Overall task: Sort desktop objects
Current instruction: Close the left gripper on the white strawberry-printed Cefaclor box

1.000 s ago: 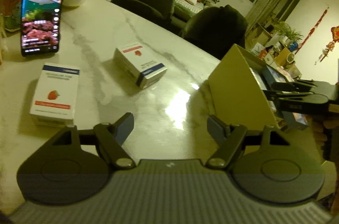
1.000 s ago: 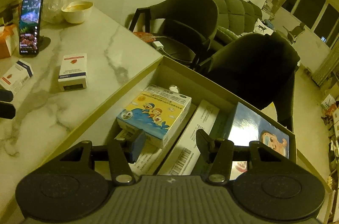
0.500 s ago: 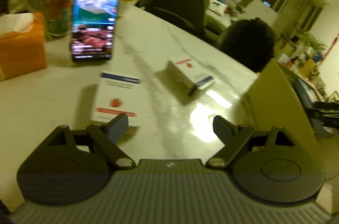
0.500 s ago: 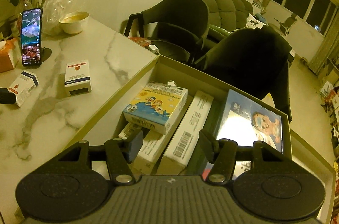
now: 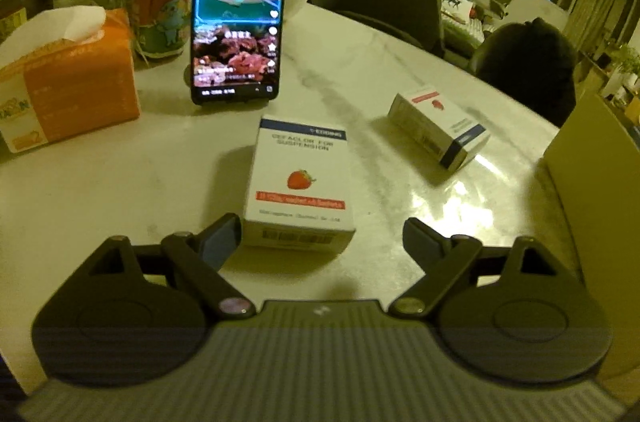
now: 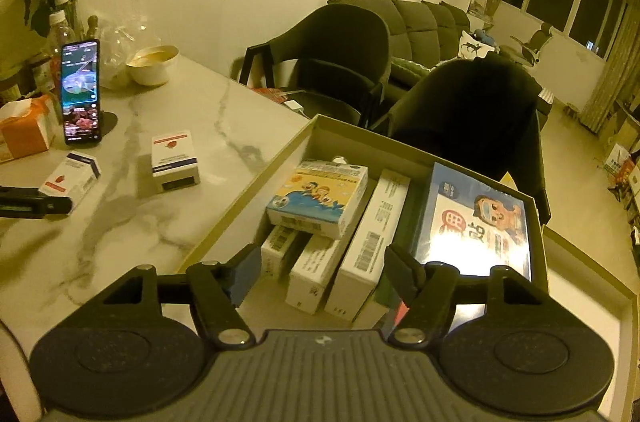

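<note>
Where marble table (image 5: pixel 120 182) gleams, rectangular cardboard box (image 5: pixel 299 182) lies flat.

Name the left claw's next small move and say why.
Probably ease the left claw forward and down until its fingers straddle the near strawberry box, then close. The jaws have just been opening and stand wide, nothing is between them yet, and the box lies flat just ahead, nearer the left finger. The tray already holds other boxes.
</note>
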The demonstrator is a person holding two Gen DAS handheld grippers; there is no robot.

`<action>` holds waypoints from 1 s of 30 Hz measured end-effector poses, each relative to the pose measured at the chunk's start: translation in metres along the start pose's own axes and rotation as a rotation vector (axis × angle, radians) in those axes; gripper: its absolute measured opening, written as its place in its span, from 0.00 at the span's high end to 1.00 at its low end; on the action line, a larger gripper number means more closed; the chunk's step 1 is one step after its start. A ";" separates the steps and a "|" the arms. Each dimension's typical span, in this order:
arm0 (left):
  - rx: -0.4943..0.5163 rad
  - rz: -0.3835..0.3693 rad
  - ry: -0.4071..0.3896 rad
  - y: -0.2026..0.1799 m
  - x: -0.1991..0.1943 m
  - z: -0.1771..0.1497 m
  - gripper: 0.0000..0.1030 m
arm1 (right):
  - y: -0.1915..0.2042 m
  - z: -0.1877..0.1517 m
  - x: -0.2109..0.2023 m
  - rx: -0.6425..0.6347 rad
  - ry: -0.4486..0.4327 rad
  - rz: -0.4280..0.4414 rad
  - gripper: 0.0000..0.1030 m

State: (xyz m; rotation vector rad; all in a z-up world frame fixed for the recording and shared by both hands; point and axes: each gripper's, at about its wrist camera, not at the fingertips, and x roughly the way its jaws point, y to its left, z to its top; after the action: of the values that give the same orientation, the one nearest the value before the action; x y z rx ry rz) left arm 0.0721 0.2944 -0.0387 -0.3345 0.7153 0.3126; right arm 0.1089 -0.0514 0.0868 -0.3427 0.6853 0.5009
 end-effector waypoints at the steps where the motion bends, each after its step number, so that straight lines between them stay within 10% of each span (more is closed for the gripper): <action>1: 0.010 0.006 -0.002 -0.001 0.002 0.001 0.14 | 0.002 -0.002 -0.003 0.000 -0.003 0.000 0.30; 16: 0.056 0.091 -0.009 -0.004 0.022 0.015 0.42 | 0.006 -0.028 -0.025 0.051 -0.034 0.015 0.29; 30: 0.008 0.039 -0.051 -0.014 -0.001 0.016 0.43 | 0.001 -0.041 -0.039 0.130 -0.077 0.039 0.29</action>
State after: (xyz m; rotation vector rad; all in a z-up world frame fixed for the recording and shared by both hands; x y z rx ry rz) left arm 0.0863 0.2875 -0.0246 -0.3040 0.6739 0.3535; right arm 0.0610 -0.0821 0.0831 -0.1871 0.6473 0.5018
